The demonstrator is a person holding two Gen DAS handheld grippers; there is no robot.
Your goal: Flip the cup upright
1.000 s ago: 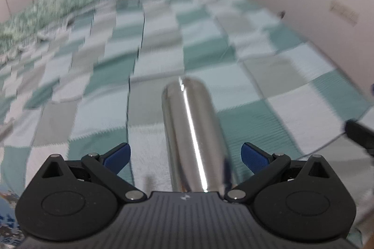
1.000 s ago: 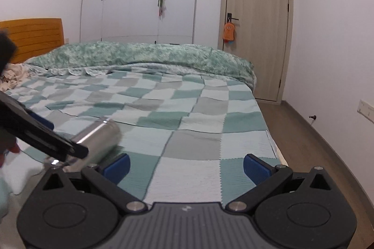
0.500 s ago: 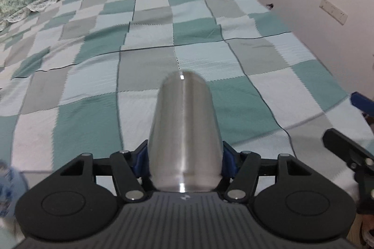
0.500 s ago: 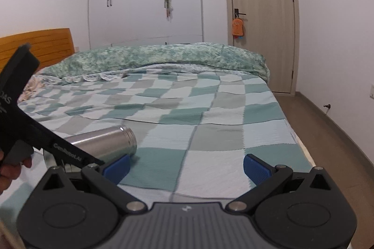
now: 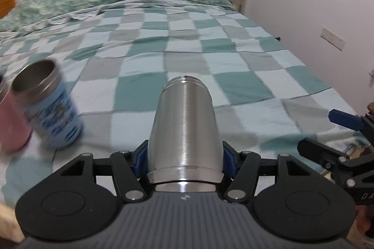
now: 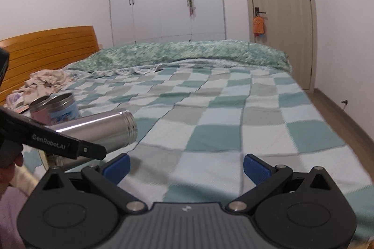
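Steel fills my left wrist view: the cup (image 5: 184,132) lies lengthwise between the blue pads (image 5: 228,159) of my left gripper (image 5: 184,161), which is clenched on its sides, threaded mouth pointing away. Only the right wrist view shows it raised above the checked blanket (image 6: 222,122), nearly level. My right gripper (image 6: 185,164) hangs spread and unloaded. Farther left stand a blue printed cup (image 5: 50,106) and a pink one (image 5: 10,129), touching, mouths up. A wooden headboard (image 6: 46,50) appears only on the right.
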